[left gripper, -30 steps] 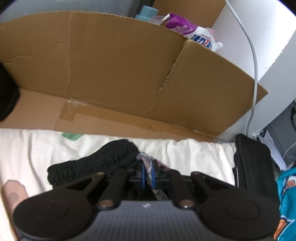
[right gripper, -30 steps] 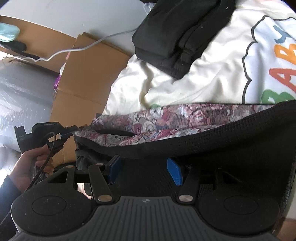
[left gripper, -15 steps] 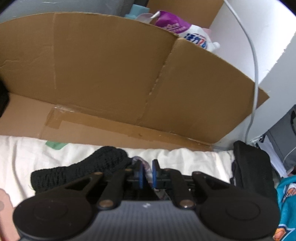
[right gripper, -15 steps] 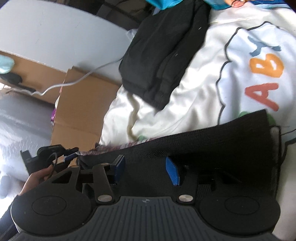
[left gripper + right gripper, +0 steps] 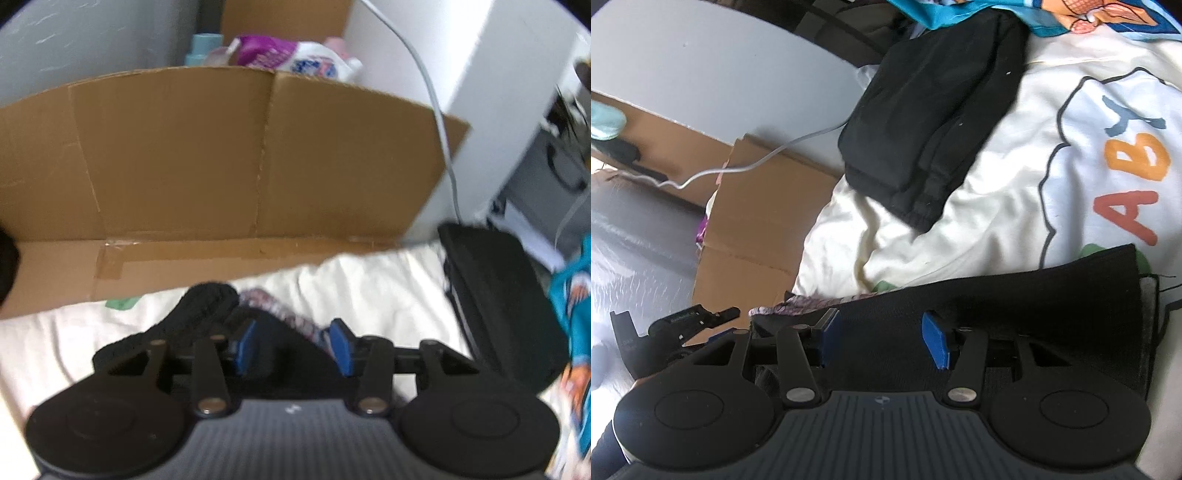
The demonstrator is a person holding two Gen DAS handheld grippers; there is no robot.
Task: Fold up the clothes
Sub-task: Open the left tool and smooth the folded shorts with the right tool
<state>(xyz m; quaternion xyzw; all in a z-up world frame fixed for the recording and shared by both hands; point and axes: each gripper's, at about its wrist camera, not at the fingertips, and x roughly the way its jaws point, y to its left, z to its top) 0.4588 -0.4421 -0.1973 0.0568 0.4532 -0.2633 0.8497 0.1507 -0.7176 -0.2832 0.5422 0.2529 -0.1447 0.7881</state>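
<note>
A black knit garment with a pink patterned lining (image 5: 207, 306) lies on the cream bed cover (image 5: 369, 288). In the left wrist view my left gripper (image 5: 293, 345) is open, its blue pads apart, just above the garment's edge. In the right wrist view the same garment (image 5: 1015, 295) lies flat on the cover, lining showing at its left end (image 5: 798, 304). My right gripper (image 5: 882, 338) is open over the garment and holds nothing. The left gripper also shows at the lower left of the right wrist view (image 5: 687, 321).
A folded black garment (image 5: 934, 122) lies further up the bed, also seen in the left wrist view (image 5: 495, 295). A cardboard sheet (image 5: 229, 155) stands along the bed's edge. A grey cable (image 5: 746, 166) hangs over it. A blue printed cloth (image 5: 572, 314) lies at right.
My left gripper has opened and let go of the garment's edge. The garment has dropped flat on the cover. My right gripper has stayed open above it.
</note>
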